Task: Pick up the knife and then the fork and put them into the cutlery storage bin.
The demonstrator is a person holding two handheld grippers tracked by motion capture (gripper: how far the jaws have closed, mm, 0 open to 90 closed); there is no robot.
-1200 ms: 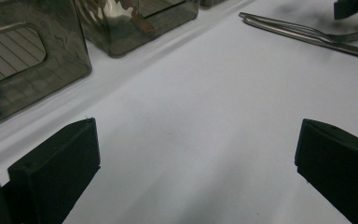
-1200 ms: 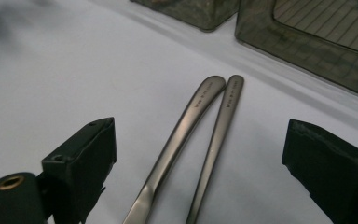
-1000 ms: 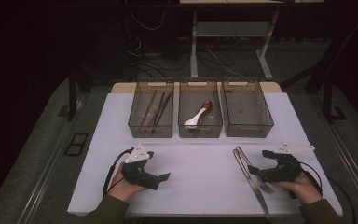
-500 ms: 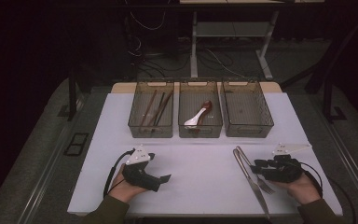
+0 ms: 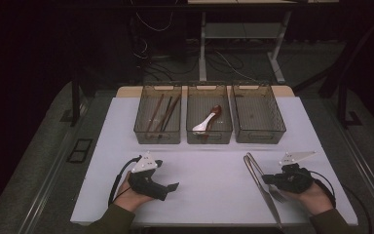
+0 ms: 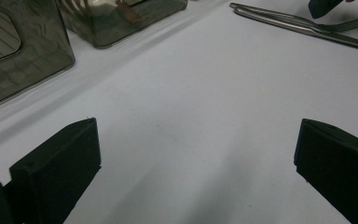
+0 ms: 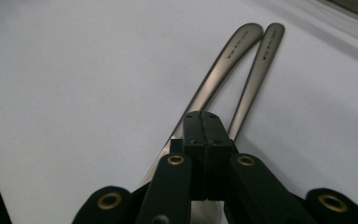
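Two steel pieces of cutlery, a fork (image 5: 272, 191) and a knife (image 5: 257, 176), lie side by side on the white table at the right. Their handles (image 7: 230, 63) run away from my right gripper (image 7: 203, 126), whose jaws have just been closing. The pads now meet just above the handles with nothing between them. In the high view my right gripper (image 5: 267, 179) sits over the cutlery's middle. My left gripper (image 5: 169, 187) rests on the table at the left, open, with bare table between its jaws (image 6: 196, 172).
Three smoky plastic bins stand in a row at the back: the left bin (image 5: 141, 131) holds chopsticks, the middle bin (image 5: 209, 139) holds a white and a dark spoon, the right bin (image 5: 259, 136) looks bare. The table's front edge lies close to both hands.
My right gripper's jaws have gone from wide apart to pressed together over the cutlery. Both hands stay where they were.
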